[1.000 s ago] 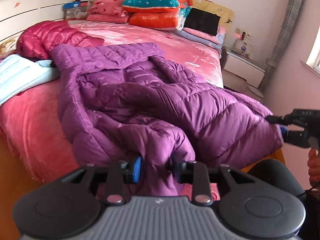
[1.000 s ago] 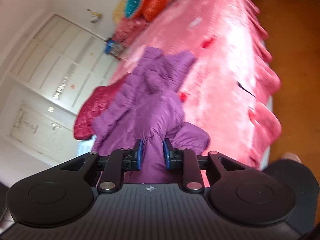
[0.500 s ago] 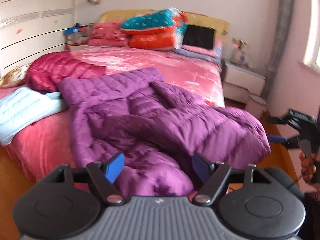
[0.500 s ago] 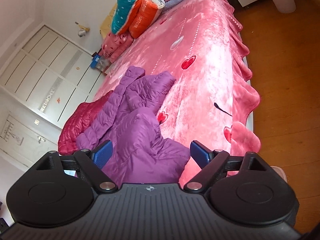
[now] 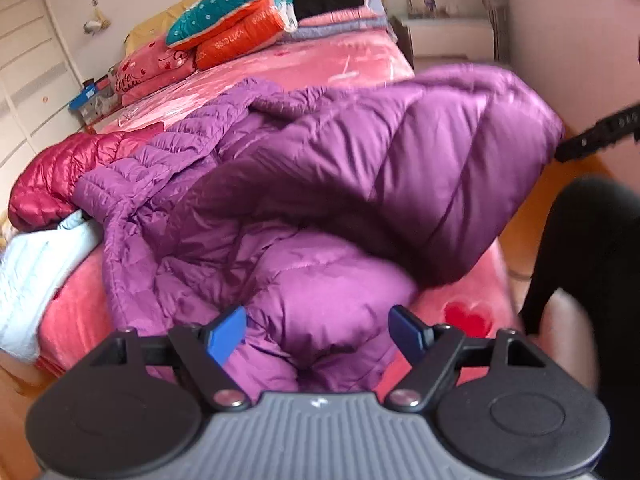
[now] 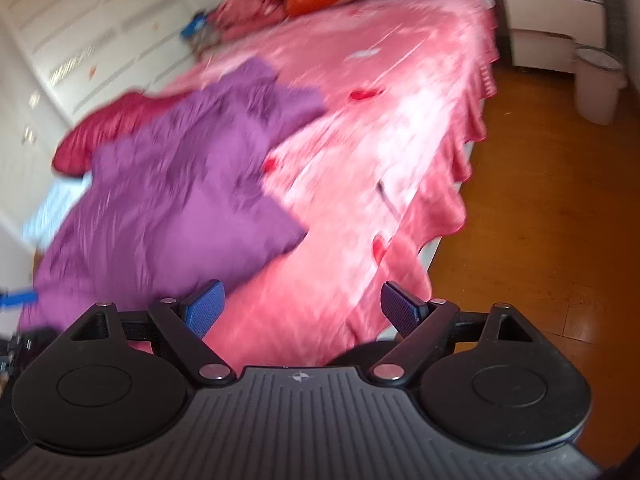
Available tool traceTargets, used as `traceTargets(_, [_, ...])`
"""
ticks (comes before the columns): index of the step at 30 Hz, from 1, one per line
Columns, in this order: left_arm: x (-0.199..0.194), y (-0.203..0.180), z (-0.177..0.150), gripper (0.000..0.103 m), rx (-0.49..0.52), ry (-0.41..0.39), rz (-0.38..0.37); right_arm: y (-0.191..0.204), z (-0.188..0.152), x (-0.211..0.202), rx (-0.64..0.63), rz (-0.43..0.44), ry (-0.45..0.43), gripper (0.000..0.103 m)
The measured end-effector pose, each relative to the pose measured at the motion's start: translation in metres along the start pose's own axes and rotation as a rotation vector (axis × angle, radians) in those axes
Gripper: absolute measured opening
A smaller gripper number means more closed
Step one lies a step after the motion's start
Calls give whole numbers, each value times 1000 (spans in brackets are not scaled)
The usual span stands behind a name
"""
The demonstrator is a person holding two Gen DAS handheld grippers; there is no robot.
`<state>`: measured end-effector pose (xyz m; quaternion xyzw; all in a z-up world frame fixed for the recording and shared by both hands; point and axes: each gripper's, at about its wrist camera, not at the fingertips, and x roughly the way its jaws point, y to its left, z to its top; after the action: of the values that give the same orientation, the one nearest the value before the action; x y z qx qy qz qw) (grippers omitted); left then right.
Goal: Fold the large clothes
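Note:
A large purple quilted down coat (image 5: 320, 184) lies crumpled across the near end of the pink bed (image 5: 344, 68), its lower part folded up over itself. My left gripper (image 5: 318, 330) is open and empty, just in front of the coat's bunched near edge. My right gripper (image 6: 302, 308) is open and empty, over the pink bedspread (image 6: 380, 152) to the right of the coat (image 6: 172, 192); this view is blurred. The right gripper's black tip also shows at the right edge of the left wrist view (image 5: 600, 136).
A dark red down jacket (image 5: 60, 176) and a pale blue garment (image 5: 28, 268) lie left of the coat. Stacked pillows (image 5: 236, 28) sit at the headboard. A white nightstand (image 6: 552, 28) and bin (image 6: 598, 84) stand on the wooden floor (image 6: 540, 220) right of the bed.
Both grippers let go of the coat and opened. The left has tilted and come closer to the coat; the right has swung right, over the bedspread and floor.

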<state>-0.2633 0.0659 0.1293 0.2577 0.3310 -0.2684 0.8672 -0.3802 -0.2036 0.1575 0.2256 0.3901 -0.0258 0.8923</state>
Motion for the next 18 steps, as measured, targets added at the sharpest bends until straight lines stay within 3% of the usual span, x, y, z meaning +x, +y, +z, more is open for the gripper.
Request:
traceTargets(5, [15,2,-3,83,20,33,44,26,3,23,-108,-32,46,103])
traceTargets(10, [29,4,-1,85,4,35,74,46,23,42,-144,-52,-82,103])
traceTargets(15, [36,17,-3,43,-114,43,39,60,39,61,-186,-50,-220,103])
traceTargets(18, [30,30,-4,26,-198,21,41,59,46,76,-198,-39,-242,103])
